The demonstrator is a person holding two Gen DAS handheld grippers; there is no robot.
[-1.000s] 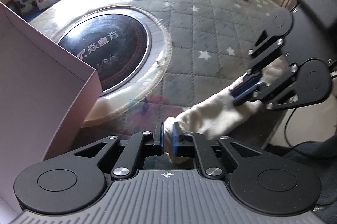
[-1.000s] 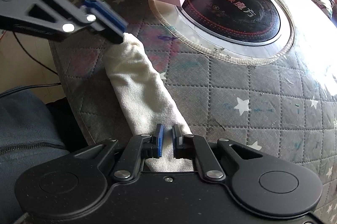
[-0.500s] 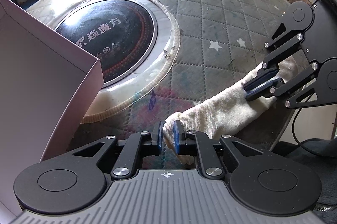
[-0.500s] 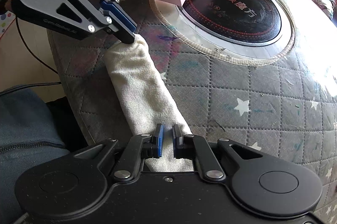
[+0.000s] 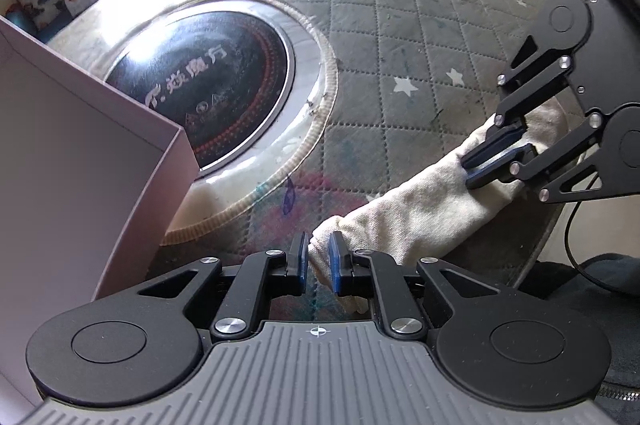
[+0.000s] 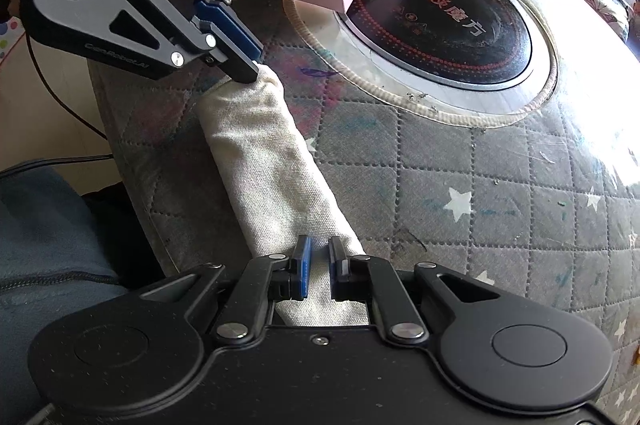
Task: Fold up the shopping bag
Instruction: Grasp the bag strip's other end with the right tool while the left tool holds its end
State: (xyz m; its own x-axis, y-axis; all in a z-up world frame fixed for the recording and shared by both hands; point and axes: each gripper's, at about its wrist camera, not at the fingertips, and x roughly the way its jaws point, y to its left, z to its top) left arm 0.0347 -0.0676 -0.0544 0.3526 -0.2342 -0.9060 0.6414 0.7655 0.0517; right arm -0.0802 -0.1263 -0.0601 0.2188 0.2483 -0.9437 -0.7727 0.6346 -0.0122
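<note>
The cream canvas shopping bag, already folded into a long narrow strip [image 6: 260,161], lies on the grey quilted star-print bench cover [image 6: 460,185] close to the near edge, and its long axis runs straight from one claw to the other. The left claw [image 5: 319,257] is pressed together on one end of the strip, cloth caught between its blue pads, so the bag stretches away from it up and to the right toward the other claw. The right claw [image 6: 319,261] is likewise pinching the opposite end, fabric filling the narrow gap between its fingers; from it the strip runs up and to the left to the left claw's tips. Each claw is thus at its own end, neither nearer the middle. The pink cardboard box [image 5: 80,153] stands just left of the left claw, and the round black cooktop set in the bench [image 6: 444,29] lies beyond the strip, apart from it. Likely next: bring one end over onto the other along that axis, halving the length.
</note>
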